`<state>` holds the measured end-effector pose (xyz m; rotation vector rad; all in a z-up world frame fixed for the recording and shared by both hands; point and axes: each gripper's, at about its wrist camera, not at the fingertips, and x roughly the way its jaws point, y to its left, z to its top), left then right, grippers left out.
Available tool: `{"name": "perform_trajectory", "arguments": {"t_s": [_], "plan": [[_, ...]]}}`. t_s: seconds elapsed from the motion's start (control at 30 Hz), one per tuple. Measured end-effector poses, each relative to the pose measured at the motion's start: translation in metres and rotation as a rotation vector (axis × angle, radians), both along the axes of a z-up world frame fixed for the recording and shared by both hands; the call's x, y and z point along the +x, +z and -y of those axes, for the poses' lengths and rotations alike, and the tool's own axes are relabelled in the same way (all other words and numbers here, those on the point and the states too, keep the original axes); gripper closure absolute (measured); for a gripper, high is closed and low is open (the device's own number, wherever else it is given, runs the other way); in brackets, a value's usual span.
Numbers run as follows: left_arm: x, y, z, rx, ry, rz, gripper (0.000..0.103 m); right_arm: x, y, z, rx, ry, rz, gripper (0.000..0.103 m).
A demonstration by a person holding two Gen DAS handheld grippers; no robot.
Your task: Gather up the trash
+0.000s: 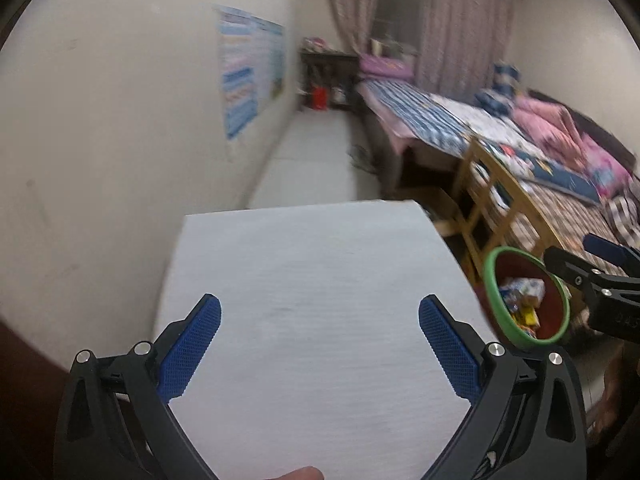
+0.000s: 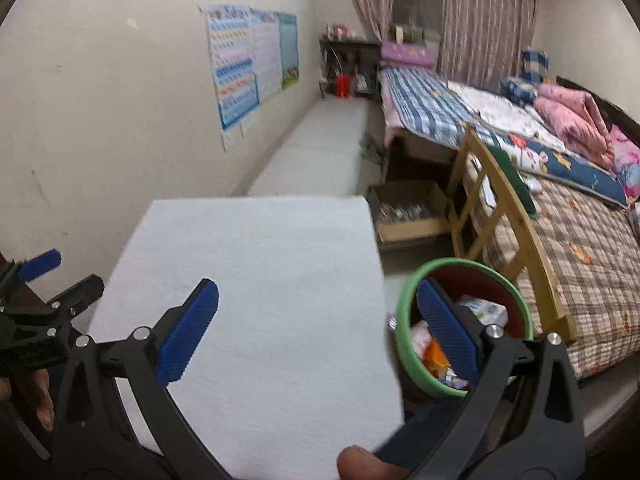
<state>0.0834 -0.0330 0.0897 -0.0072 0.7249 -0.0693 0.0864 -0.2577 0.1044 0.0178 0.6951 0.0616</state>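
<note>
Left gripper (image 1: 320, 320): jaws wide apart, nothing between the blue pads (image 1: 210, 324); it hangs over the near part of the desk.
Right gripper (image 2: 318, 306): jaws spread just as wide and holding nothing; its left pad is over the desk, its right pad (image 2: 440, 320) in front of the bin's mouth.
Desk (image 2: 256, 280): pale grey top, bare where it shows, running from the near edge toward the far floor, beside the left wall.
Bin (image 2: 404, 320): red inside with a green rim, standing on the floor just right of the desk, between it and the bed.
Trash (image 2: 486, 310): packets and wrappers lie inside the bin, white, orange and yellow; the blur makes it hard to say what each one is.
Bed (image 2: 580, 260): right of the bin, with a checked cover, a wooden end frame (image 2: 516, 216), and pink bedding at the far right.
Box (image 2: 408, 212): open cardboard box on the floor beyond the desk's far right corner.
Posters (image 2: 248, 64): coloured charts on the left wall, well past the desk.
Curtains (image 2: 488, 16): pinkish, at the far end of the room, either side of a dark window.
Thumb (image 2: 360, 464): a fingertip shows at the bottom edge of the right wrist view.
</note>
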Motion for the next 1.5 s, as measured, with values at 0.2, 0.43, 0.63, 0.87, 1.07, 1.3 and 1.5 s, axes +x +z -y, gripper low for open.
{"name": "perform_trajectory", "arguments": {"t_s": [0.2, 0.43, 0.63, 0.87, 1.07, 1.3, 1.5], "plan": [[-0.025, 0.011, -0.028, -0.003, 0.105, 0.097, 0.008, -0.017, 0.001, -0.028, -0.004, -0.035, 0.061, 0.005], [-0.035, 0.012, -0.025, 0.034, 0.047, 0.139, 0.008, -0.037, -0.004, -0.033, 0.030, -0.072, 0.108, 0.005], [-0.041, 0.011, -0.023, 0.011, 0.034, 0.114, 0.008, -0.043, -0.006, -0.030, 0.025, -0.086, 0.117, 0.005], [-0.045, 0.009, -0.019, 0.032, 0.043, 0.122, 0.008, -0.047, -0.006, -0.026, 0.024, -0.092, 0.133, 0.005], [-0.045, 0.010, -0.018, 0.036, 0.040, 0.129, 0.008, -0.048, -0.007, -0.024, 0.025, -0.084, 0.132, 0.005], [-0.047, 0.013, -0.013, 0.037, 0.030, 0.135, 0.008, -0.051, -0.007, -0.022, 0.027, -0.091, 0.135, 0.005], [-0.045, 0.013, -0.012, 0.037, 0.033, 0.137, 0.008, -0.051, -0.006, -0.021, 0.028, -0.093, 0.134, 0.005]]}}
